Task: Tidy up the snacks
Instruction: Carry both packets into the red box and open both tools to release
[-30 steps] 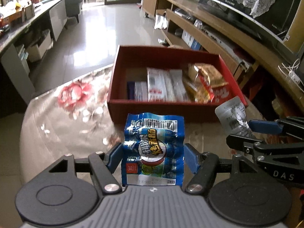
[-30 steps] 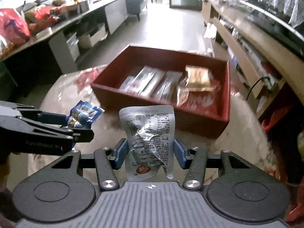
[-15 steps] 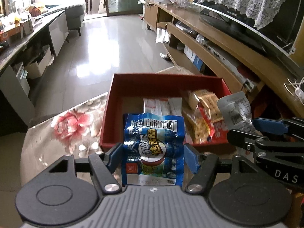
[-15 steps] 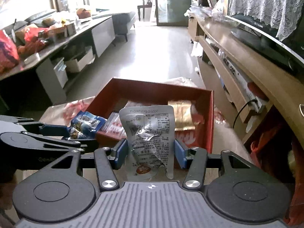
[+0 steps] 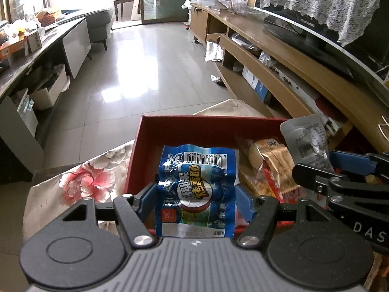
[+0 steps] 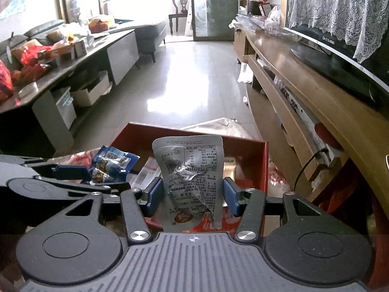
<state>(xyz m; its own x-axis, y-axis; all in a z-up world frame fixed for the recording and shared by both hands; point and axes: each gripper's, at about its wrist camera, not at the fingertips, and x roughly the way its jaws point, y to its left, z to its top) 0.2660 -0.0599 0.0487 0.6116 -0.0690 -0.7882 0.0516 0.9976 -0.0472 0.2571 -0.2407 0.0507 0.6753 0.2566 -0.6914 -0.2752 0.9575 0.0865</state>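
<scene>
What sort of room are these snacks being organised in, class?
Most likely a home living room: a television under a lace cover on a long wooden media unit, and a grey sofa.

The box (image 5: 184, 124) sits on the table (image 5: 48, 194), its left wall beside the cloth's flower print (image 5: 87, 180). Over the box's near edge hang two packets side by side — the sausage packet (image 5: 197, 189) to the left, between the fingers of the left gripper (image 5: 195, 200), and the foil pouch (image 6: 192, 182) to the right, between those of the right gripper (image 6: 192, 194). Inside the box, right of the sausage packet, lie wrapped snacks (image 5: 269, 165); flat packets (image 6: 145, 170) lie behind the foil pouch. Beyond the box stretches open floor (image 5: 155, 68), with a long counter (image 6: 73, 58) along its left and a low TV cabinet (image 6: 304, 97) along its right — the television (image 5: 316, 39) stands on top.
</scene>
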